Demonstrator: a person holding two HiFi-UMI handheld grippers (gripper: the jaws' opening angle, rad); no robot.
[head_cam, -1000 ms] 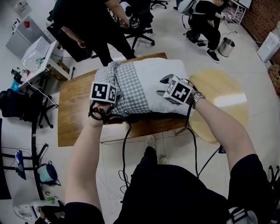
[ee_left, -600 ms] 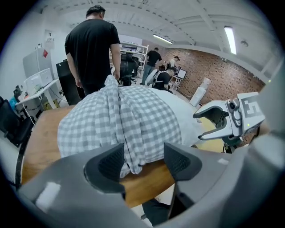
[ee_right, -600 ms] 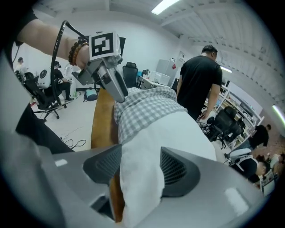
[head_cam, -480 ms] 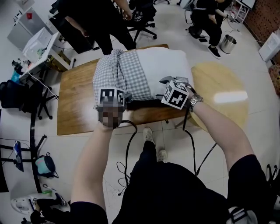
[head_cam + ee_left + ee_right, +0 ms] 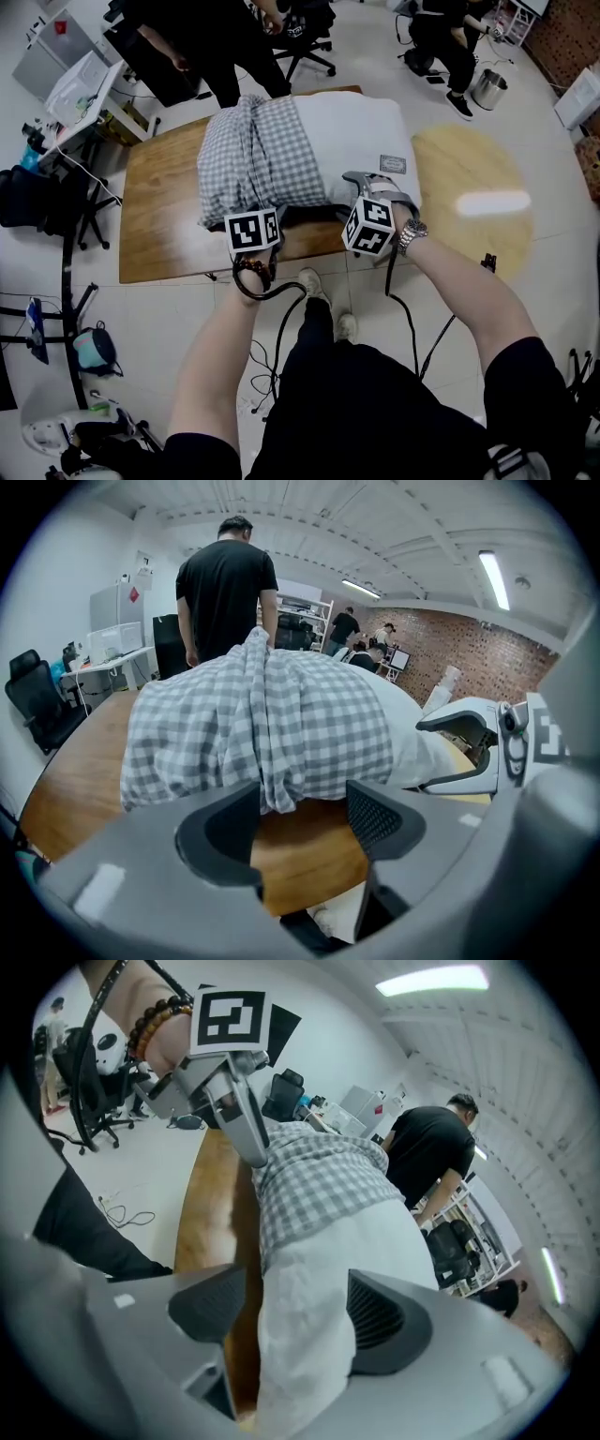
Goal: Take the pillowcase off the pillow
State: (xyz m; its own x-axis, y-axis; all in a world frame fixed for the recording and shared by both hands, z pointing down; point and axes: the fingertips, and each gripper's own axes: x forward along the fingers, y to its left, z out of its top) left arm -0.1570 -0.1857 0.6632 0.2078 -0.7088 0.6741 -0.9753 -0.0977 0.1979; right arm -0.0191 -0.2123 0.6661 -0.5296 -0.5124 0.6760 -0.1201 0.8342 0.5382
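At counter's [image 5: 155,225] six o'clock, left tongs [image 5: 305,810], empty, and right tongs [image 5: 292,1321], straddling pillow [image 5: 361,136] corner, are just opening wide; soft pillowcase [image 5: 258,150]: grip bunched hem.

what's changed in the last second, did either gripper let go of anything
The left gripper and the right gripper both came down and back to the near edge of the table, fingers just opening. Only table shows between the left's fingers. The white corner of the pillow stands unpinched between the right's. The checked pillowcase stays bunched over one end of the pillow.
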